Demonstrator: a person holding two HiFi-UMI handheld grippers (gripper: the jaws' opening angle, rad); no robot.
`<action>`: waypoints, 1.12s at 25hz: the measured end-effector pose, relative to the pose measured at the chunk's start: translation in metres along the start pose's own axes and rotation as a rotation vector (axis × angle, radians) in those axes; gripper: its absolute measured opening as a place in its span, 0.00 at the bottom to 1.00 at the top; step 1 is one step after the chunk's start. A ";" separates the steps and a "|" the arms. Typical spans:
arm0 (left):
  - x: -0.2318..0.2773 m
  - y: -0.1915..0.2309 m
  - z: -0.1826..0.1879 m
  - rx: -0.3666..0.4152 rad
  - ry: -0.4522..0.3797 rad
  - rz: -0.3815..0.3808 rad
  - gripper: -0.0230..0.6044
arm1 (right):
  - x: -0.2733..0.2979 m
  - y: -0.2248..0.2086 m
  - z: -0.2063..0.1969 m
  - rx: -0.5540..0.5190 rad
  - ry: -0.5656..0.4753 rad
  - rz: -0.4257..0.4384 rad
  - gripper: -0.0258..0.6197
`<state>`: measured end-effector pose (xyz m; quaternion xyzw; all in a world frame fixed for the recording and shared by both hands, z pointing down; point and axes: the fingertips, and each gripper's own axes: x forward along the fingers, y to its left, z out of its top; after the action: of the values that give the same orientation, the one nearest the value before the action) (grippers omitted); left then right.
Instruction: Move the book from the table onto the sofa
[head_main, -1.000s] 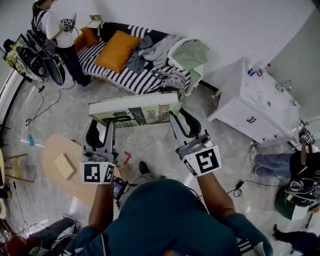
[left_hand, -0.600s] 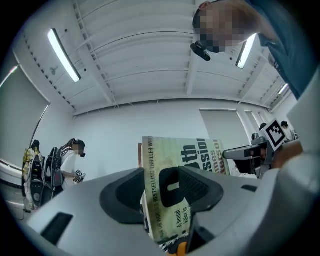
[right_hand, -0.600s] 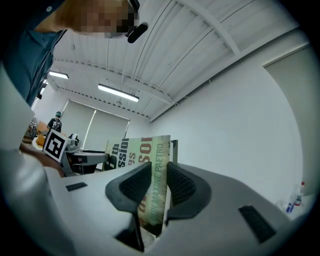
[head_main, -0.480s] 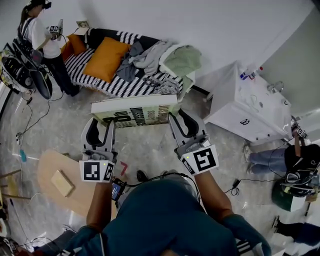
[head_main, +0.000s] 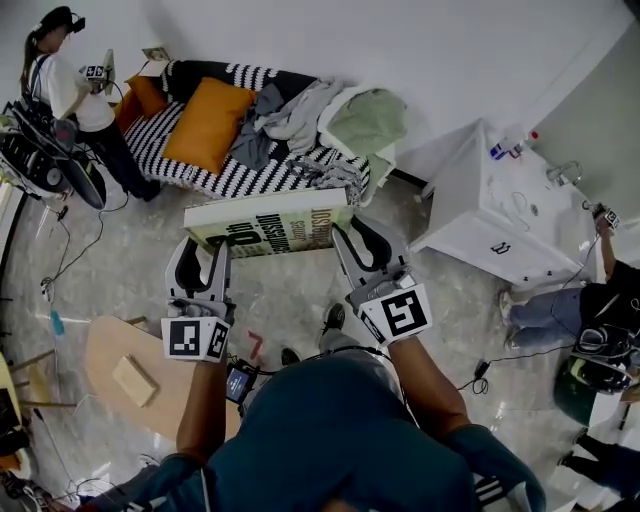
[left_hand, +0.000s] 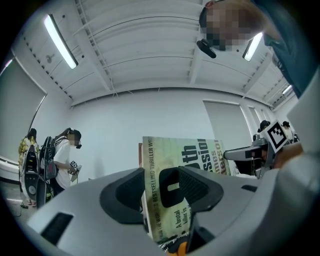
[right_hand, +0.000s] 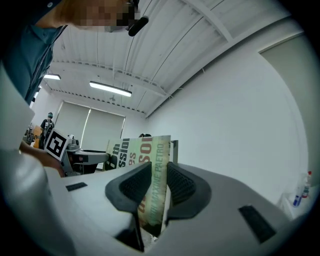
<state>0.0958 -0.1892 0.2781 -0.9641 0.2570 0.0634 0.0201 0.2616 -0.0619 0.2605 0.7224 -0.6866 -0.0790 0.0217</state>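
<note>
Book in mid-air: you hold the book (head_main: 268, 222) off the floor (head_main: 300, 290) between both grippers, its printed cover turned up toward you and its far edge just short of the sofa (head_main: 235, 178). The left gripper (head_main: 203, 250) is clamped on the book's left end, one finger on each face, with the pages running up past the fingertips. The right gripper (head_main: 358, 232) pinches the right end the same way, with its fingers set closer together than the left pair. Nothing but the book sits between either pair.

The striped sofa carries an orange cushion (head_main: 205, 125), a heap of clothes (head_main: 295, 110) and a pale green garment (head_main: 367, 120) at its near end. The wooden table (head_main: 105, 345), low at your left and well apart from the book, bears one small block (head_main: 133, 380). The white cabinet (head_main: 500, 225) at right has bottles (head_main: 510, 145) on top. A person (head_main: 70, 85) stands at the sofa's far end.
</note>
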 end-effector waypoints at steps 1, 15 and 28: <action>0.013 -0.001 -0.005 -0.002 0.010 0.007 0.35 | 0.008 -0.012 -0.005 0.006 0.000 0.007 0.21; 0.179 0.000 -0.049 -0.021 0.096 0.106 0.35 | 0.114 -0.160 -0.062 0.083 0.016 0.107 0.20; 0.294 0.058 -0.121 -0.077 0.165 0.045 0.35 | 0.214 -0.218 -0.133 0.124 0.105 0.043 0.20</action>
<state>0.3332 -0.3928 0.3584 -0.9601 0.2767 -0.0060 -0.0396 0.5061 -0.2725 0.3428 0.7105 -0.7035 0.0019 0.0146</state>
